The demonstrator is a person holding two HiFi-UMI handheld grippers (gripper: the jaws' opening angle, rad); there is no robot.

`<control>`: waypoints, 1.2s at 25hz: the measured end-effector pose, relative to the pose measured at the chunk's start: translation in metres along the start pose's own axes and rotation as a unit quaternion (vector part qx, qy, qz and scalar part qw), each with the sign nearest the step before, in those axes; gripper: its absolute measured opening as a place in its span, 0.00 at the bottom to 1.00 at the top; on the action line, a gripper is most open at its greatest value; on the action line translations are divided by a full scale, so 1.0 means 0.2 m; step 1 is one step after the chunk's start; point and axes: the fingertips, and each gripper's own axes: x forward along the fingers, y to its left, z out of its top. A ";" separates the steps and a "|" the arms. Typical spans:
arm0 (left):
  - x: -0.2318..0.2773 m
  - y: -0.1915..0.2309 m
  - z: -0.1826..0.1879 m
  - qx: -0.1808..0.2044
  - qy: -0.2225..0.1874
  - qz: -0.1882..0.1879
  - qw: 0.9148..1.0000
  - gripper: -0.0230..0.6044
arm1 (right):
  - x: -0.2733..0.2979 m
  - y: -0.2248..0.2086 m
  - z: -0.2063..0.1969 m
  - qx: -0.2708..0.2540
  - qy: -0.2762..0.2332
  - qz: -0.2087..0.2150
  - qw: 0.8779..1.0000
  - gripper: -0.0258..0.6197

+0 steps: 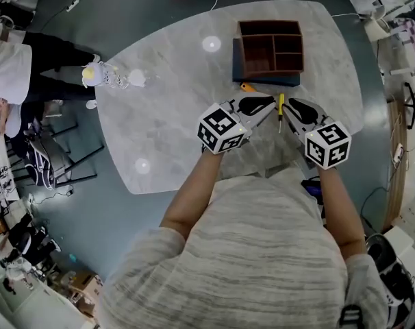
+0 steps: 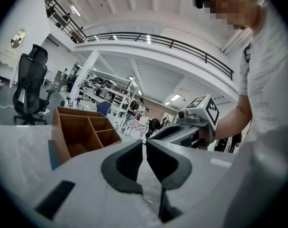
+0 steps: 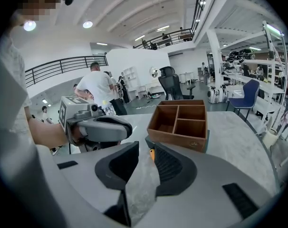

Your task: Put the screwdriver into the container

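The brown wooden container (image 1: pixel 270 46) with several compartments stands at the far side of the marble table (image 1: pixel 166 115). A screwdriver (image 1: pixel 281 107) with a yellow and black handle lies in front of it, between my two grippers. My left gripper (image 1: pixel 269 104) is just left of it, jaw tips together and nothing held. My right gripper (image 1: pixel 291 105) is just right of it, jaws slightly apart and pressing on nothing. In the right gripper view an orange sliver (image 3: pixel 152 154) shows in the gap of the right gripper (image 3: pixel 143 143), with the container (image 3: pixel 179 122) beyond. The left gripper view shows the left gripper (image 2: pixel 144 145) and the container (image 2: pixel 82 132).
A dark blue mat (image 1: pixel 266 80) lies under the container. An orange-handled tool (image 1: pixel 247 86) rests by the mat's front edge. A small white and yellow object (image 1: pixel 98 74) sits at the table's left edge. A person (image 3: pixel 99 91) and an office chair (image 3: pixel 172 82) stand beyond the table.
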 end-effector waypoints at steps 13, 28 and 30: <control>0.14 0.17 -0.18 -0.044 0.032 0.016 0.998 0.10 | 0.17 -0.23 -0.23 0.076 0.054 -0.044 0.995 0.17; 0.19 0.26 -0.35 -0.081 0.067 -0.001 0.994 0.10 | 0.38 -0.42 -0.46 0.144 0.127 -0.092 0.977 0.21; 0.19 0.27 -0.36 -0.085 0.070 -0.004 0.994 0.10 | 0.40 -0.45 -0.50 0.149 0.142 -0.102 0.973 0.21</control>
